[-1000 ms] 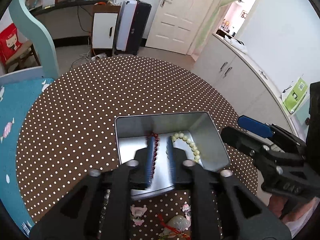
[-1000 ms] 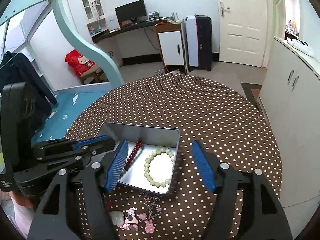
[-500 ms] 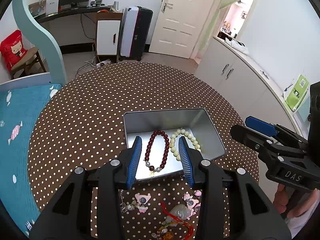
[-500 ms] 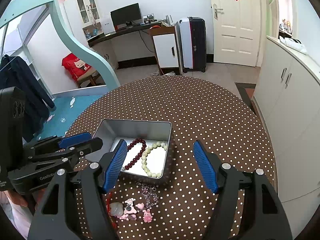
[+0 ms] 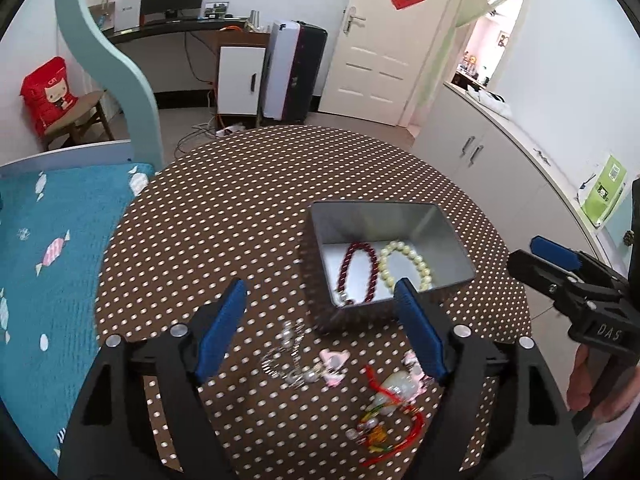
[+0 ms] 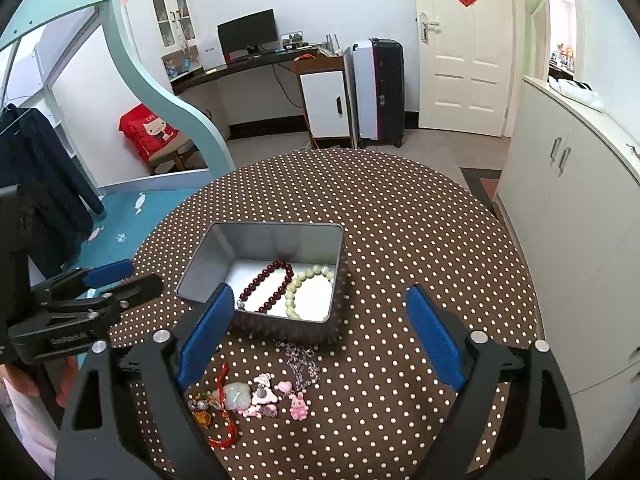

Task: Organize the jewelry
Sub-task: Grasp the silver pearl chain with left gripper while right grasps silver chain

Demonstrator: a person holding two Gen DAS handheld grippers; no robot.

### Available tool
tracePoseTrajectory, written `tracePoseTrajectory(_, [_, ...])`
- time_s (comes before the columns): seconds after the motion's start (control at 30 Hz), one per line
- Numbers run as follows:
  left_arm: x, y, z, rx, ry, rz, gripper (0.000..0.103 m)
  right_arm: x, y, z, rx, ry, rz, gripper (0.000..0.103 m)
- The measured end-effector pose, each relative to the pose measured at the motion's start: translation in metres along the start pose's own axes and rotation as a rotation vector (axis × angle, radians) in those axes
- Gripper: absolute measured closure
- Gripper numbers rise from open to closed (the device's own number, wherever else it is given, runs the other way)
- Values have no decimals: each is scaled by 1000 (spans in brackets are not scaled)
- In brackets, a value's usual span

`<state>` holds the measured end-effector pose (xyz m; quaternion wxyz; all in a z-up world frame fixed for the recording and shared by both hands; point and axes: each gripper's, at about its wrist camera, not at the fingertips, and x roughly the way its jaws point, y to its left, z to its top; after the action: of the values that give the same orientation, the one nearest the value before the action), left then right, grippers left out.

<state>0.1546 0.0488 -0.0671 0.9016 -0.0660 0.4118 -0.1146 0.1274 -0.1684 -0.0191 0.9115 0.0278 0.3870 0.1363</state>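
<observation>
brown white-dotted tablecloth (image 6: 400, 216); silver tin (image 6: 276, 236); dark red bracelet (image 6: 266, 286); pale green bracelet (image 6: 306, 288); pink charms (image 6: 276, 394)

Two bracelets (image 6: 288, 286) lying in tin (image 6: 264, 236) ahead of left gripper (image 5: 320, 328), charms (image 6: 260, 394) sitting betw. tin & it.

place: home bedroom | evidence: bunk bed (image 6: 132, 64); desk monitor (image 6: 248, 34); suitcase (image 6: 380, 88)

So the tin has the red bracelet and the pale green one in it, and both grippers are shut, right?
Not quite. The tin does hold the red bracelet and the pale green one, but both grippers are open: each wrist view shows the left gripper and the right gripper with jaws wide apart, just opened further, nothing between them.
</observation>
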Motion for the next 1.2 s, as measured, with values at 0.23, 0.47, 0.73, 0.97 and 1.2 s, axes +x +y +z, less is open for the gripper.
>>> tracePoseTrajectory(0.23, [10, 16, -21, 54, 58, 42, 18, 14, -4, -21, 10, 80, -71, 10])
tracePoseTrajectory(0.47, [42, 29, -35, 63, 135, 56, 47, 32, -8, -46, 21, 165, -73, 10])
tracePoseTrajectory(0.73, [71, 26, -35, 102, 162, 37, 60, 52, 2, -57, -3, 231, -70, 10])
tracePoseTrajectory(0.97, [76, 16, -40, 214, 145, 122, 94, 63, 0, -55, -11, 259, -94, 10])
tracePoseTrajectory(1.2, [67, 34, -47, 128, 114, 111, 94, 64, -3, -48, -3, 246, -80, 10])
